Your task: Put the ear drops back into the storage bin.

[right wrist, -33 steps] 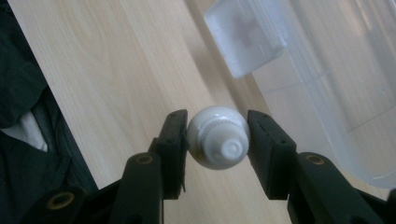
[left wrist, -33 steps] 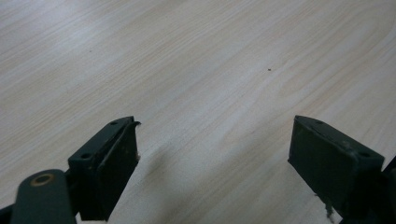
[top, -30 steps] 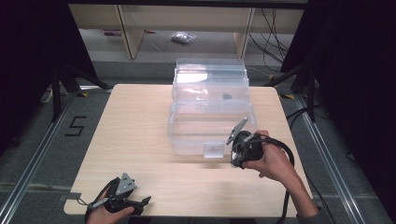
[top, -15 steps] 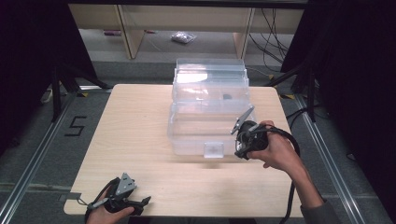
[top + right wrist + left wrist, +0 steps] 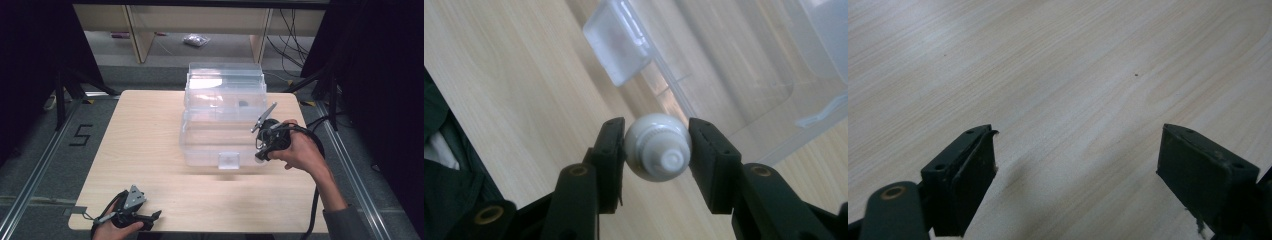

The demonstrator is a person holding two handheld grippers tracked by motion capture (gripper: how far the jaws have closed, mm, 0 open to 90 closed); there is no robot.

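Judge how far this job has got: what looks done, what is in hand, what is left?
Done: the right gripper has picked up the small white round bulb-like object and is shut on it. In hand: it hangs beside the clear plastic storage box with a front latch. Left: probably placing it inside. The left gripper rests open on the light wooden table.

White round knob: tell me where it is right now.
The white round knob is clamped between the right gripper jaws, held at the right front corner of the clear plastic box, just right of its front latch tab.
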